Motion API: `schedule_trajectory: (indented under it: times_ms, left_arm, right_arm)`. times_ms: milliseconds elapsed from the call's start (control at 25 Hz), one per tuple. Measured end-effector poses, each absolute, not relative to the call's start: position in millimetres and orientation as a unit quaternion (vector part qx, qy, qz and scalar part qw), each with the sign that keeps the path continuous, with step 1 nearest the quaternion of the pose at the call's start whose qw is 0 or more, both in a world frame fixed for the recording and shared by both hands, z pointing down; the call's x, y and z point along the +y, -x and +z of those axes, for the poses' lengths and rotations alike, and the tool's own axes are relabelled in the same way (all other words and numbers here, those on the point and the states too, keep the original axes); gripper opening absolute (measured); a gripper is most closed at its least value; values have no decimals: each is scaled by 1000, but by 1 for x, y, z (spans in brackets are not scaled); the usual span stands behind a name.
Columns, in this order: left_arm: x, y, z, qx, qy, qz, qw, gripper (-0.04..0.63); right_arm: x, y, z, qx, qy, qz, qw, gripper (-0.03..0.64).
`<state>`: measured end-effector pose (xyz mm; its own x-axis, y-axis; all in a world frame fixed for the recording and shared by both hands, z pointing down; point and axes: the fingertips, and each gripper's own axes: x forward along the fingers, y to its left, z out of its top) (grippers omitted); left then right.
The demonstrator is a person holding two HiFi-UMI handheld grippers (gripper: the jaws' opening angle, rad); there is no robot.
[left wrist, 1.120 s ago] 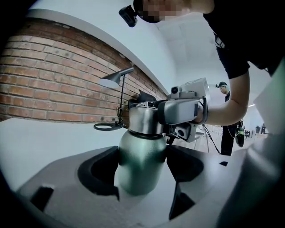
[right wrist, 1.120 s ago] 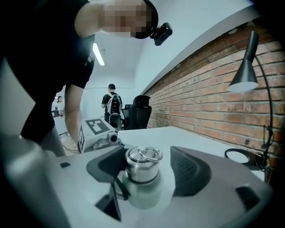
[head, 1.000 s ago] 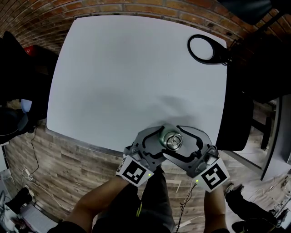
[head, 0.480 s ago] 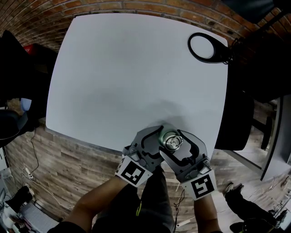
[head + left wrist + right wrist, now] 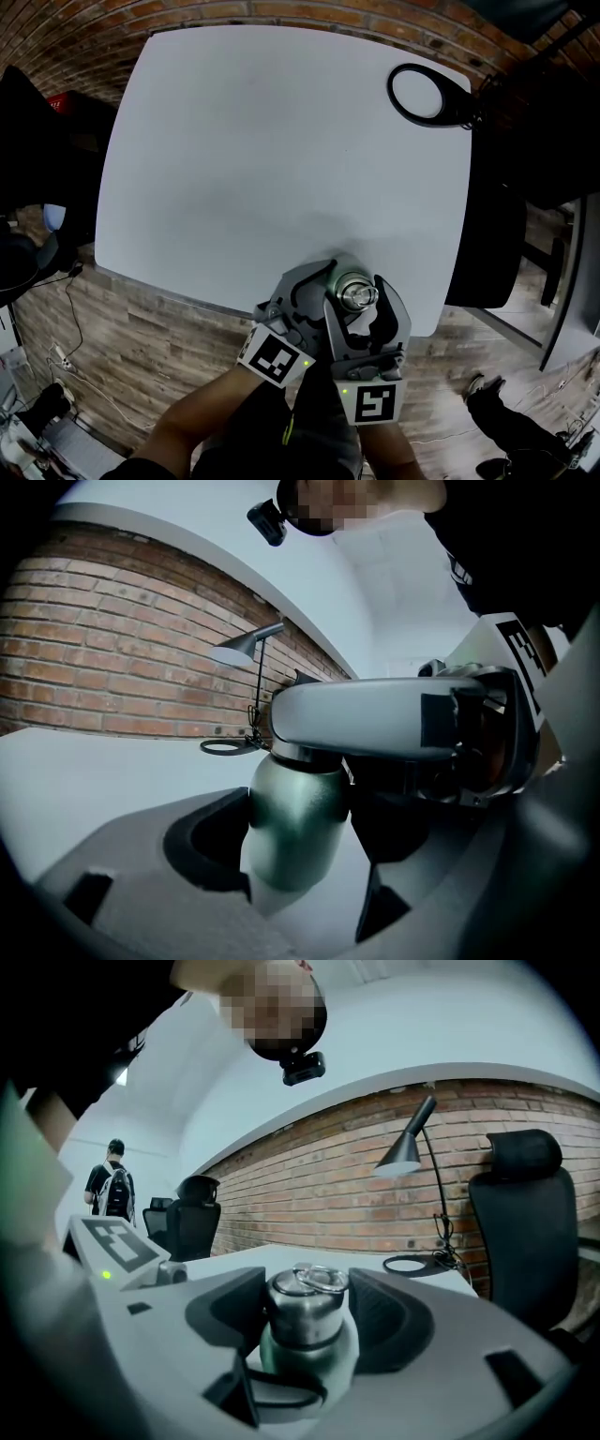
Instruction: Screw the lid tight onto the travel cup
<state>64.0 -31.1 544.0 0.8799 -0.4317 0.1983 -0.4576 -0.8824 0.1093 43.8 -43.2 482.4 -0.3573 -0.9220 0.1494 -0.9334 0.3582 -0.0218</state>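
Note:
A pale green travel cup (image 5: pixel 295 832) with a steel lid (image 5: pixel 302 1309) stands near the front edge of the white table (image 5: pixel 262 141). My left gripper (image 5: pixel 330 286) comes in from the lower left and is shut on the cup's body. Both of its pads press the green wall. My right gripper (image 5: pixel 357 298) sits higher, pointing straight away from me, and its jaws are shut on the lid (image 5: pixel 357 294). In the left gripper view the right gripper's grey jaw (image 5: pixel 375 719) hides the lid. The cup's base is out of sight.
A black ring-shaped lamp base (image 5: pixel 427 98) sits at the table's far right corner, with its lamp arm (image 5: pixel 422 1138) above. A black office chair (image 5: pixel 487 244) stands off the right edge. A brick wall runs behind. A person with a backpack (image 5: pixel 112 1190) stands far off.
My right gripper has swung clockwise round the cup, from its lower right to straight in front of me, with the lid between its jaws. The left gripper and the cup stayed put.

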Motion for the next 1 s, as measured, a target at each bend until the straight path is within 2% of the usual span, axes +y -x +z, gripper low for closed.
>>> schedule_trajectory:
  times_ms: [280,600,760,1000]
  left_arm:
    - [-31,-65,545,-231,-966,84,77,348]
    - [-32,-65,544,-233,-967,75,75,348]
    - [-32,-64,544,-232,-967,70,79,348]
    - [-31,-65,543,-231,-967,72,82,348]
  right_arm:
    - [-42,-44,490,-853,-507,99,77,290]
    - [-27,-43,495,-927,-332,44,168,295]
    - [-31,-41,495,-945,-260,98,174,296]
    - [-32,-28,490,-958,-205,79,184,293]
